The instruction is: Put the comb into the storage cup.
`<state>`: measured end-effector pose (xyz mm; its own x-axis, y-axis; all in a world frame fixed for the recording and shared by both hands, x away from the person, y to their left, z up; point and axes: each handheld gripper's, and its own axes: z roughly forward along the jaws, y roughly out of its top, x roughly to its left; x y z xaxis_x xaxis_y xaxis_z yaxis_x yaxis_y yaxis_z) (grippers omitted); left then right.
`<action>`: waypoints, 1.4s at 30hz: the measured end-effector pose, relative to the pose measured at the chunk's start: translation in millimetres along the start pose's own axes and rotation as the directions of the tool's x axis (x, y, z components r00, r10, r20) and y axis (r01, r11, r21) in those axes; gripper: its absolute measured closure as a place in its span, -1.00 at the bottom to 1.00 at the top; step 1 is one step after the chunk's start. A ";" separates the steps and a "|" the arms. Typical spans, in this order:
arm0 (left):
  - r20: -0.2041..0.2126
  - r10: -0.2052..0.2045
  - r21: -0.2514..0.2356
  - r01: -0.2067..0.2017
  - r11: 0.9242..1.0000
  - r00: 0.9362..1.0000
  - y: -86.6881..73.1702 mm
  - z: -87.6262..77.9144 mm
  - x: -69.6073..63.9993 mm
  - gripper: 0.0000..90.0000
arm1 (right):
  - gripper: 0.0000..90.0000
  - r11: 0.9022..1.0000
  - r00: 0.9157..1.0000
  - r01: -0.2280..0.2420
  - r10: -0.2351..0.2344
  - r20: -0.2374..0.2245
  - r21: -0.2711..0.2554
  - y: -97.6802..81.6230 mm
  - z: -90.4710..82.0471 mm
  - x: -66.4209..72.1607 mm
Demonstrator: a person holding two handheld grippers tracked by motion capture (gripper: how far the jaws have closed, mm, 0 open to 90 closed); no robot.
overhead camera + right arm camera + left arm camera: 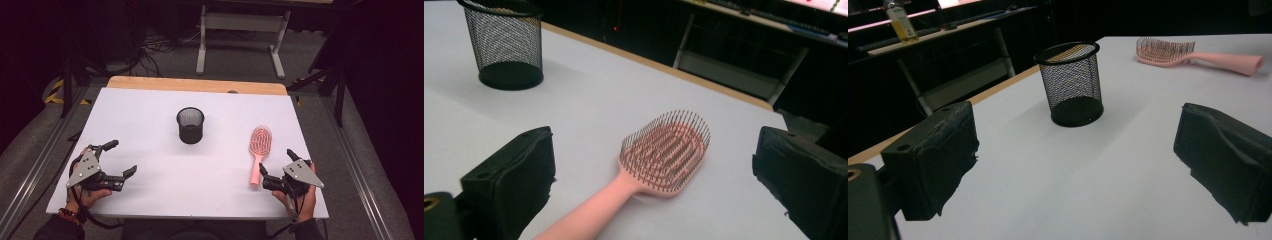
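A pink hairbrush (259, 148) lies bristles up on the white table (150, 115), at the right, with its handle toward the near edge. A black mesh cup (190, 125) stands upright near the middle, empty as far as I can see. My right gripper (277, 162) rests open just right of the brush handle; in the right gripper view the hairbrush (664, 152) lies between and beyond the wide jaws, untouched. My left gripper (120, 157) is open at the near left, holding nothing. From the left gripper view the mesh cup (1071, 82) stands ahead and the hairbrush (1193, 55) farther off.
A wooden strip (197, 85) runs along the table's far edge. Beyond it a white frame (240, 35) stands on the floor among cables. Metal rails flank the table on both sides. A bottle (900, 22) sits on a distant shelf.
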<state>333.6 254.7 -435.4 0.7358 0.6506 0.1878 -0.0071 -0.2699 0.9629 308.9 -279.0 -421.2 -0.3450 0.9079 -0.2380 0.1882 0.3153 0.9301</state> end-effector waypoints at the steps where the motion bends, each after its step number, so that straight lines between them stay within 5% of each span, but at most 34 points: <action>1: 0.005 -0.002 -0.001 0.002 1.000 1.000 -0.1 1.2 0.4 -0.89 | -0.91 1.000 1.000 -0.011 0.011 -0.002 0.016 -0.3 1.0 -0.7; 8: 0.027 0.004 0.022 -0.004 1.000 1.000 -2.0 4.9 -2.8 -0.89 | -0.91 0.993 0.999 -0.051 0.050 0.012 0.107 1.7 4.8 -4.1; 13: 0.048 -0.003 0.028 0.002 1.000 0.999 -4.6 7.5 -3.4 -0.88 | -0.90 0.974 0.995 -0.094 0.089 0.033 0.207 9.7 12.2 -9.9; 18: 0.073 -0.001 0.040 -0.002 0.999 0.997 -4.9 12.3 -8.2 -0.88 | -0.87 0.925 0.986 -0.165 0.164 0.032 0.342 22.0 30.0 -15.0; 20: 0.082 -0.004 0.048 0.000 0.999 0.997 -5.5 14.3 -8.6 -0.87 | -0.83 0.897 0.986 -0.161 0.162 0.032 0.411 26.5 40.0 -13.2; 21: 0.089 -0.015 0.051 0.011 0.999 0.996 -5.8 15.7 -9.5 -0.87 | -0.76 0.851 0.984 -0.163 0.174 0.025 0.498 29.8 52.1 -12.3; 22: 0.089 -0.011 0.053 0.007 0.999 0.996 -5.6 16.3 -10.0 -0.87 | -0.76 0.851 0.984 -0.163 0.174 0.025 0.498 29.8 52.1 -12.3; 27: 0.101 -0.031 0.048 0.026 0.999 0.994 -4.7 15.2 -12.1 -0.85 | -0.70 0.683 0.958 -0.261 0.269 0.097 0.682 31.8 82.5 -15.9; 28: 0.108 -0.036 0.042 0.031 0.999 0.994 -4.7 14.9 -12.2 -0.85 | -0.70 0.662 0.953 -0.275 0.282 0.109 0.697 31.8 86.0 -16.8; 29: 0.127 -0.041 0.041 0.036 0.999 0.991 -4.8 14.4 -11.6 -0.85 | -0.70 0.611 0.936 -0.323 0.321 0.147 0.723 32.7 93.5 -20.2; 33: 0.159 -0.049 0.048 0.042 0.998 0.986 -6.1 16.0 -9.6 -0.85 | -0.66 0.531 0.917 -0.369 0.342 0.205 0.763 30.1 109.9 -21.8; 34: 0.167 -0.045 0.049 0.037 0.998 0.985 -6.6 16.8 -9.3 -0.84 | -0.65 0.515 0.913 -0.375 0.348 0.212 0.771 28.4 114.0 -21.0; 35: 0.167 -0.045 0.049 0.037 0.998 0.985 -6.6 16.8 -9.3 -0.84 | -0.65 0.515 0.913 -0.375 0.348 0.212 0.771 28.4 114.0 -21.0; 37: 0.179 -0.041 0.056 0.032 0.998 0.983 -7.2 18.2 -9.2 -0.84 | -0.64 0.483 0.906 -0.392 0.352 0.236 0.783 26.5 121.5 -17.4; 38: 0.182 -0.046 0.062 0.035 0.997 0.982 -7.0 19.3 -9.7 -0.84 | -0.67 0.466 0.909 -0.387 0.336 0.245 0.796 24.5 128.0 -13.4; 41: 0.189 -0.042 0.063 0.031 0.998 0.981 -6.6 20.6 -9.7 -0.84 | -0.63 0.461 0.911 -0.391 0.315 0.265 0.797 25.8 132.2 -10.0; 42: 0.190 -0.041 0.069 0.028 0.997 0.981 -6.5 21.4 -10.5 -0.84 | -0.56 0.457 0.921 -0.375 0.281 0.270 0.807 26.9 134.4 -8.2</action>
<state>340.4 234.3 -447.8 0.8509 0.5142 0.1079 0.0604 -0.2997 0.9521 440.3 -240.9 -431.8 -0.0168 0.9993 -0.0334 0.9572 0.0258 0.2884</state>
